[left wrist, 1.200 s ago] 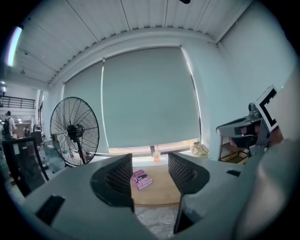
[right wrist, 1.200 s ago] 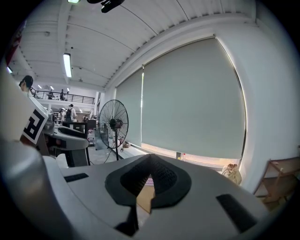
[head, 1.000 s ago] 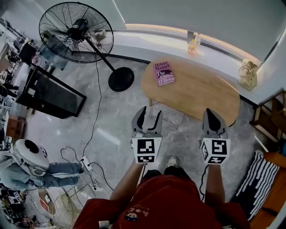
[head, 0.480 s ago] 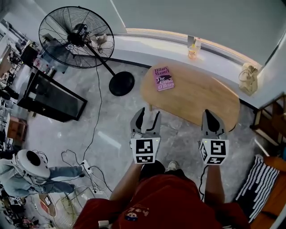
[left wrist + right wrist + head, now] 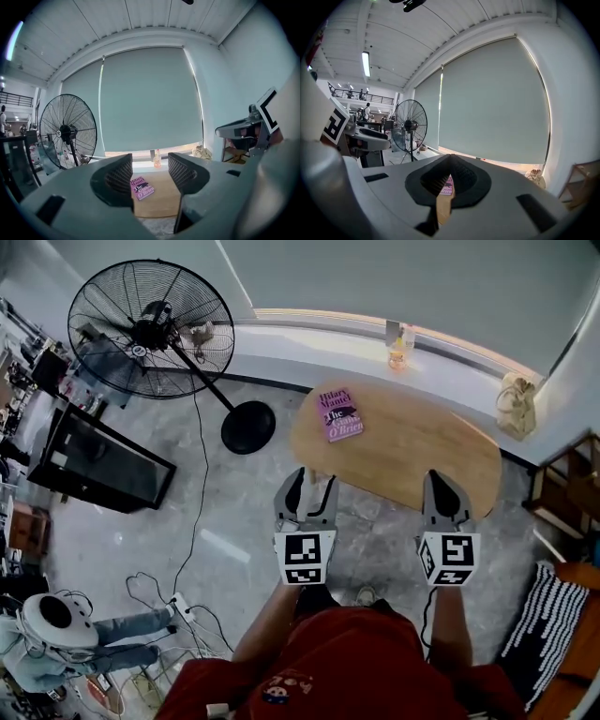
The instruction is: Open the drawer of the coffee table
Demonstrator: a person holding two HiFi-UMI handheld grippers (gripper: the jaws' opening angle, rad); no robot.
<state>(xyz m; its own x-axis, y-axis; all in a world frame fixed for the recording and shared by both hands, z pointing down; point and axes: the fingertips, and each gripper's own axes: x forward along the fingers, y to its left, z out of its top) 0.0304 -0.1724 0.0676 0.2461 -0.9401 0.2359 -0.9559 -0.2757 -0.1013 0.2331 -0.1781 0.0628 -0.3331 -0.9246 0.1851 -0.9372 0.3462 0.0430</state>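
Coffee table [image 5: 403,442]: rigid wood; drawer front unseen, probably graspable beneath near edge. Left gripper [image 5: 312,479] spread, empty; right gripper [image 5: 442,479] pinched together, empty.

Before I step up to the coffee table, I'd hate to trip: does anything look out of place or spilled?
Nothing spilled or damaged. The book lies slightly askew at the left end of the coffee table. A cable trails loose across the floor from the fan to a power strip, left of the table.

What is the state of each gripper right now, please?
Left gripper: open, holding nothing.
Right gripper: shut, holding nothing.
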